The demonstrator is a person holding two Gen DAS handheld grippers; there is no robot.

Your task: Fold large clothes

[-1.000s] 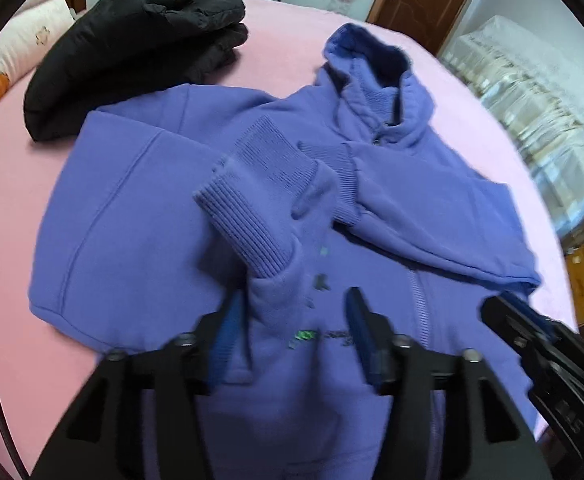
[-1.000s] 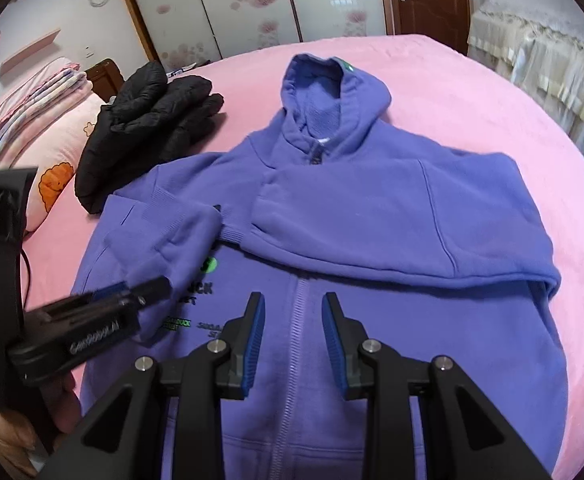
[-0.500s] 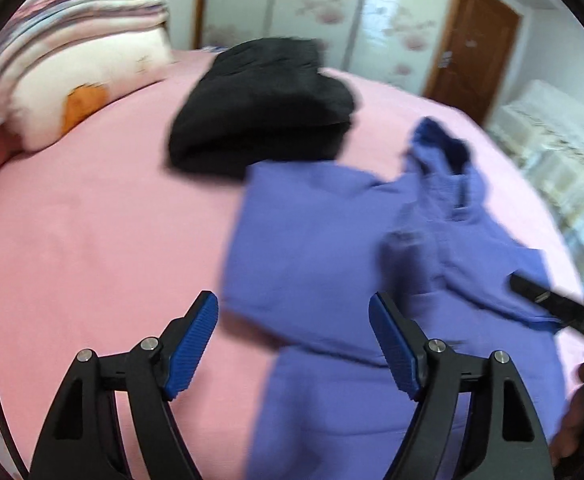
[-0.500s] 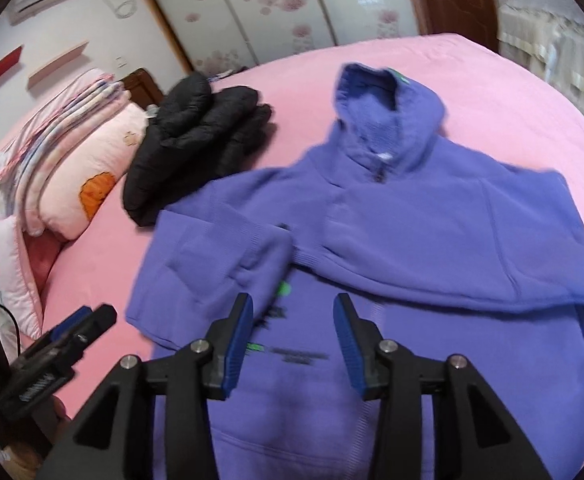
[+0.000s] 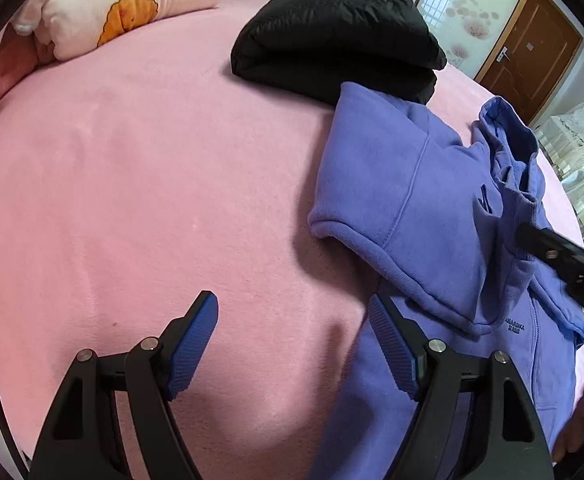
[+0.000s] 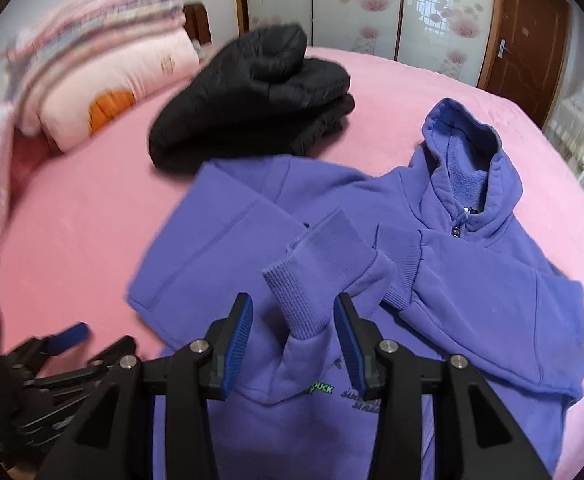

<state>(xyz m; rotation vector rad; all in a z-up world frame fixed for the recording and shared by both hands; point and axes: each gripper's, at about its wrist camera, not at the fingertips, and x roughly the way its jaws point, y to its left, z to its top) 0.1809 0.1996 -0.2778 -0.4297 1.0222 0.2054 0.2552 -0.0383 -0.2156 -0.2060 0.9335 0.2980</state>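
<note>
Left tool swung off hoodie onto pink bed, open, empty; right tool open above cuff.

My purple hoodie lies face up on the pink bed, zipped, both sleeves folded across its chest, hood flat.

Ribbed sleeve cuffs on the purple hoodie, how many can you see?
2. One cuff lies on the hoodie's chest, just past the right gripper's open fingers; the other cuff lies beside it, under the zip collar.
</note>
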